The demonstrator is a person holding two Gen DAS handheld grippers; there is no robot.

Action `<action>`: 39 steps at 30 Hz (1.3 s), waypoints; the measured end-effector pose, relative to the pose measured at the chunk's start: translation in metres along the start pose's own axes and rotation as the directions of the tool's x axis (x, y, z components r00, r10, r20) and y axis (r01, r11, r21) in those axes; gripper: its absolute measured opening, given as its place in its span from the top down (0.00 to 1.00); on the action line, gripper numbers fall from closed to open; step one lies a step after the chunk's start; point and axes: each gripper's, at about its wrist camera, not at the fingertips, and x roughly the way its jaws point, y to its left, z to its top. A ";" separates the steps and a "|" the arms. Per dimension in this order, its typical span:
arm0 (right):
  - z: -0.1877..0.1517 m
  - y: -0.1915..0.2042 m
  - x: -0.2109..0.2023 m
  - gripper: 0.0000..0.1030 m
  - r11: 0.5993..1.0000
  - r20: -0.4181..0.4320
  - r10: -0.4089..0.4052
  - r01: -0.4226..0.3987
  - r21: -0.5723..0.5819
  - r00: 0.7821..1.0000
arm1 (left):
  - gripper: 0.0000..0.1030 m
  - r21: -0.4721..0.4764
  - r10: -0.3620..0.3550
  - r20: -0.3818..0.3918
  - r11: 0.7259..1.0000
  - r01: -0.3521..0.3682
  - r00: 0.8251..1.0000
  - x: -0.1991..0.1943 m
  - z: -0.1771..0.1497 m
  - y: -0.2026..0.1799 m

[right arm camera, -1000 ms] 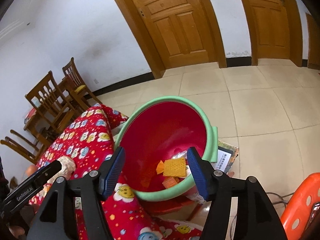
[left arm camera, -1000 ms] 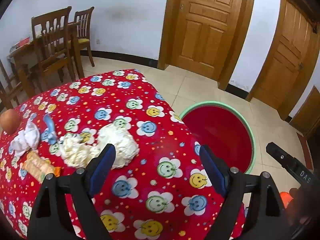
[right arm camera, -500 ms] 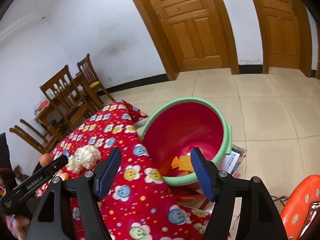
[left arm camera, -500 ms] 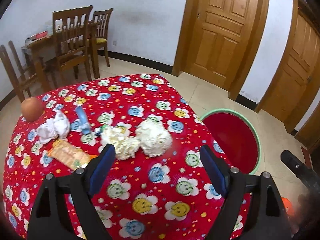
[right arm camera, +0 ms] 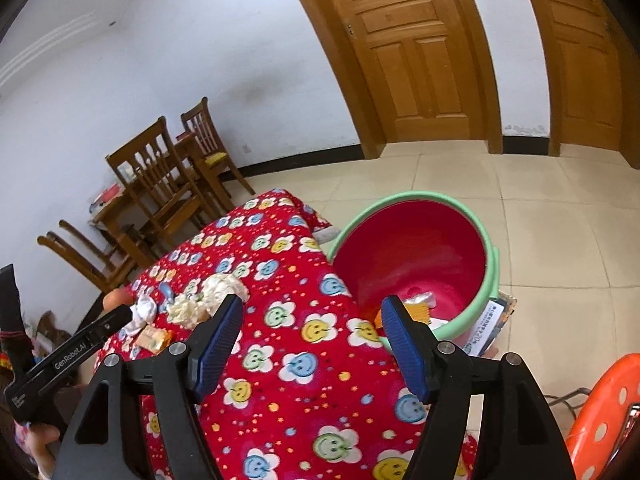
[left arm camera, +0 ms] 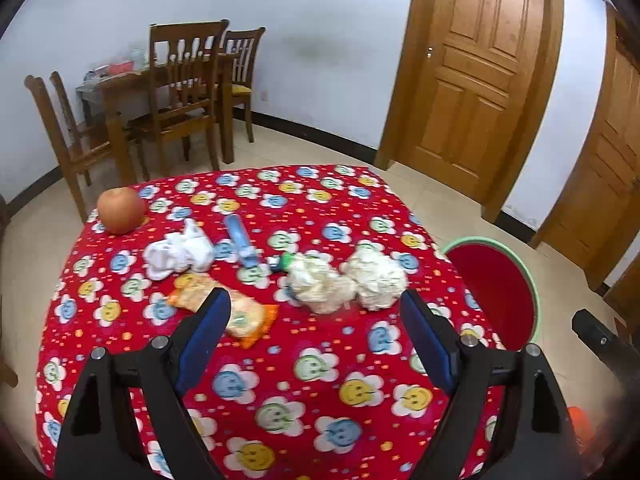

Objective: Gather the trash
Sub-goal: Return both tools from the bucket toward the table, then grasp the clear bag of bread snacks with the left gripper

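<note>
On the red smiley tablecloth (left arm camera: 320, 360) lie two crumpled white paper wads (left arm camera: 376, 276) (left arm camera: 320, 286), an orange snack wrapper (left arm camera: 232, 308), a white crumpled tissue (left arm camera: 178, 252), a blue tube (left arm camera: 242, 240) and a small green-blue piece (left arm camera: 282, 262). My left gripper (left arm camera: 316, 340) is open and empty, above the cloth short of the wads. The red bin with a green rim (right arm camera: 416, 256) stands beside the table and holds yellow and white scraps (right arm camera: 418, 310). My right gripper (right arm camera: 312, 344) is open and empty over the table's edge by the bin.
An apple (left arm camera: 120, 210) sits at the table's far left corner. Wooden chairs and a table (left arm camera: 176, 92) stand by the wall. Wooden doors (left arm camera: 472, 76) are behind. An orange stool (right arm camera: 600, 420) is at the right. A paper card (right arm camera: 492, 320) lies by the bin.
My left gripper has pulled back and turned left, bringing the whole table of trash into view. My right gripper has drawn back and up from over the bin toward the table edge.
</note>
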 end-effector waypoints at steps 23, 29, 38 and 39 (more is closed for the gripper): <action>-0.022 0.030 0.044 0.29 0.999 -0.119 0.010 -0.016 -0.046 0.993 | 0.17 -0.105 0.139 -0.104 0.983 -0.150 0.985 0.036 -0.016 0.079; -0.024 0.027 0.053 0.29 0.999 -0.137 0.010 -0.015 -0.040 0.990 | 0.17 -0.150 0.142 -0.149 0.975 -0.164 0.979 0.063 -0.013 0.083; -0.026 0.013 0.065 0.29 1.000 -0.165 0.013 -0.014 -0.009 0.986 | 0.17 -0.160 0.163 -0.200 0.967 -0.196 0.966 0.101 -0.005 0.078; -0.027 0.012 0.065 0.29 1.000 -0.166 0.015 -0.017 -0.007 0.986 | 0.17 -0.161 0.170 -0.203 0.966 -0.205 0.964 0.105 -0.006 0.078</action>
